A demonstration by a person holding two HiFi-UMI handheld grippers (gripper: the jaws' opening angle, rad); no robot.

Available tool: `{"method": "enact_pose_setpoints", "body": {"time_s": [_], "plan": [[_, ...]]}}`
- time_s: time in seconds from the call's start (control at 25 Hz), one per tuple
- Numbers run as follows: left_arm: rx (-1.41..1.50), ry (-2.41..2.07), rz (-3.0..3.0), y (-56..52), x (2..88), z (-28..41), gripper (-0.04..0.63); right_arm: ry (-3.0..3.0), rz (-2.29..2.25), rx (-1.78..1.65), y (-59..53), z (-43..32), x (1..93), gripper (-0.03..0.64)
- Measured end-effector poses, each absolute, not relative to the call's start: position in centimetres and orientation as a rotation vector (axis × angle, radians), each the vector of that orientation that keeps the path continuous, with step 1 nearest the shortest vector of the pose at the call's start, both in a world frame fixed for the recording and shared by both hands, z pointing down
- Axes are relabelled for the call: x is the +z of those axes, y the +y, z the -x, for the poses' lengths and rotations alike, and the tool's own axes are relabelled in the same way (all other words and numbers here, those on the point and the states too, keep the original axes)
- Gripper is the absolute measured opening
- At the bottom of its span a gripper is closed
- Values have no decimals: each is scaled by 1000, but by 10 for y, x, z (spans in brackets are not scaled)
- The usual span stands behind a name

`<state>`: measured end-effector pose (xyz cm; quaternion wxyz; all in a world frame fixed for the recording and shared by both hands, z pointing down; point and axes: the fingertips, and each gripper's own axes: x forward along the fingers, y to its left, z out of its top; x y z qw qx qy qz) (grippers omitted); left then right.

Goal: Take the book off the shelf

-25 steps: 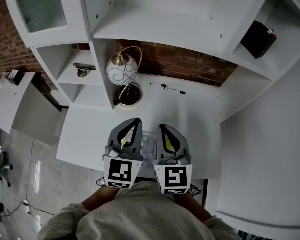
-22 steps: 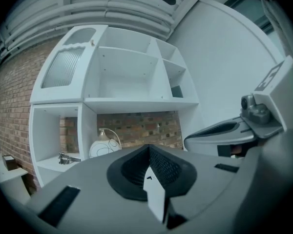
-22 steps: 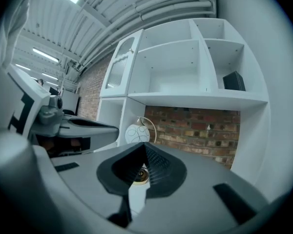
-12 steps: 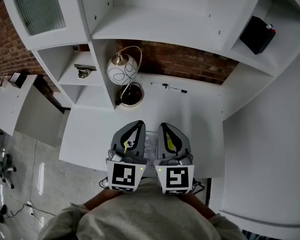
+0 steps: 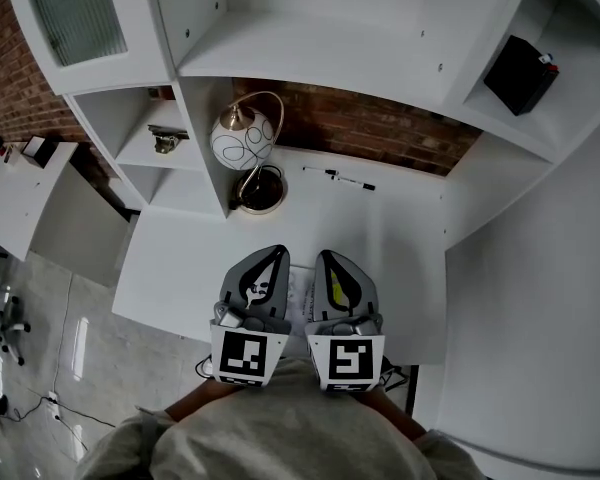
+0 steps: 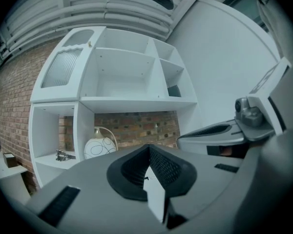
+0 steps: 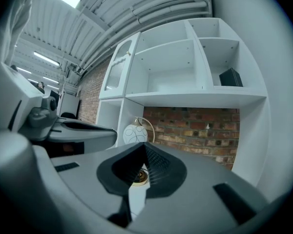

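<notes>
Holding left hand-held gripper (image 5: 270,252) and right hand-held gripper (image 5: 325,256) closed, empty, over the surface (image 5: 400,238) edge, we see the book (image 5: 521,73) well apart.

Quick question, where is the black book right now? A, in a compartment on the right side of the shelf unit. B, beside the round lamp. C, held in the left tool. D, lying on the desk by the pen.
A: the black book stands in a compartment on the right side of the white shelf unit, above the desk.
</notes>
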<state>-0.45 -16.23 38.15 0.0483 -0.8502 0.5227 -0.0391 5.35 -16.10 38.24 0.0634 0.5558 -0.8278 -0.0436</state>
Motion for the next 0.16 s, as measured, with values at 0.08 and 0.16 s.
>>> {"method": "enact_pose_setpoints", "body": {"time_s": [0.08,0.16], "plan": [[-89,1605,2588,-162,381,1,9,-2510,-1675,-149,-161,-57,384,17],[-49,1618,2585,-161,380,-3,9,-2518,-1673,-154,-160,-61,386,17]]}}
